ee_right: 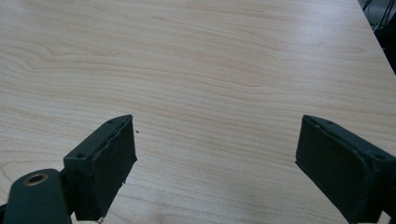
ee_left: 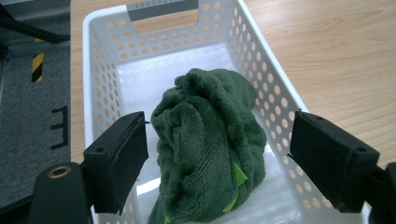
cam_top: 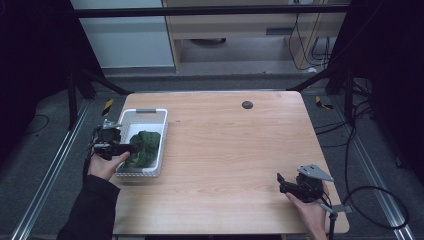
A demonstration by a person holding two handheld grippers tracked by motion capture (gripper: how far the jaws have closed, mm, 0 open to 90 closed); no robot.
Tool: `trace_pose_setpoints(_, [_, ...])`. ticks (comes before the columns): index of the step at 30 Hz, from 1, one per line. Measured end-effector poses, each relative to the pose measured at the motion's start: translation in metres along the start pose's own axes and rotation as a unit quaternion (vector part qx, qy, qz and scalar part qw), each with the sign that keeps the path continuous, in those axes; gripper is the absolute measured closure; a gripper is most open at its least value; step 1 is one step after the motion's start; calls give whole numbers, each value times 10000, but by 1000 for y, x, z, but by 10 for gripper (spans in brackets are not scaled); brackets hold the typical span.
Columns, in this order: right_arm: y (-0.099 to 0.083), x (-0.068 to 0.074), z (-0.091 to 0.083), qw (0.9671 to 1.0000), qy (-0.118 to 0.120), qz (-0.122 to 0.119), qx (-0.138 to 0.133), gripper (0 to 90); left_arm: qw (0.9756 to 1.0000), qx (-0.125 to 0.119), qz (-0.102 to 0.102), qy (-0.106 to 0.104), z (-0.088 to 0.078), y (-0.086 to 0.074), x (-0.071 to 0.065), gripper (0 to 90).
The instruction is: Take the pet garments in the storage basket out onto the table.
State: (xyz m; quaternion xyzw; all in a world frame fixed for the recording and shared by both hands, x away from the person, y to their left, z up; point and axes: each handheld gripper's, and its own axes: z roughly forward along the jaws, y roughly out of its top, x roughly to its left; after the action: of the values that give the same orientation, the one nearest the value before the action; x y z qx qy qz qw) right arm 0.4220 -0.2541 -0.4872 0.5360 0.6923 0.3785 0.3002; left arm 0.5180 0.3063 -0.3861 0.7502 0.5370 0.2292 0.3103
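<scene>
A crumpled dark green fleece cloth (ee_left: 210,140) lies in a white perforated basket (ee_left: 275,88) at the table's left edge. In the high view the cloth (cam_top: 145,146) covers the near half of the basket (cam_top: 145,111). My left gripper (ee_left: 218,135) reaches in from the basket's left side (cam_top: 131,148). It is open, its jaws standing on either side of the cloth without pressing it. My right gripper (cam_top: 280,182) hovers open over the table's near right corner. Bare wood shows between its jaws (ee_right: 215,140).
The wooden table (cam_top: 230,145) has a black round grommet (cam_top: 247,104) near its far edge. Cables (cam_top: 370,200) trail on the floor to the right. Metal rails run along both sides, and a dark frame stands behind the table.
</scene>
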Motion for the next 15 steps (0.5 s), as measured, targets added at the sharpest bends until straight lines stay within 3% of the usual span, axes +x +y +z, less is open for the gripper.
trace_pose_setpoints(15, [-1, 0, 1, 10000, 33, -23, 67, 117, 9995, 304, 16, 53, 16, 6, 5, 180])
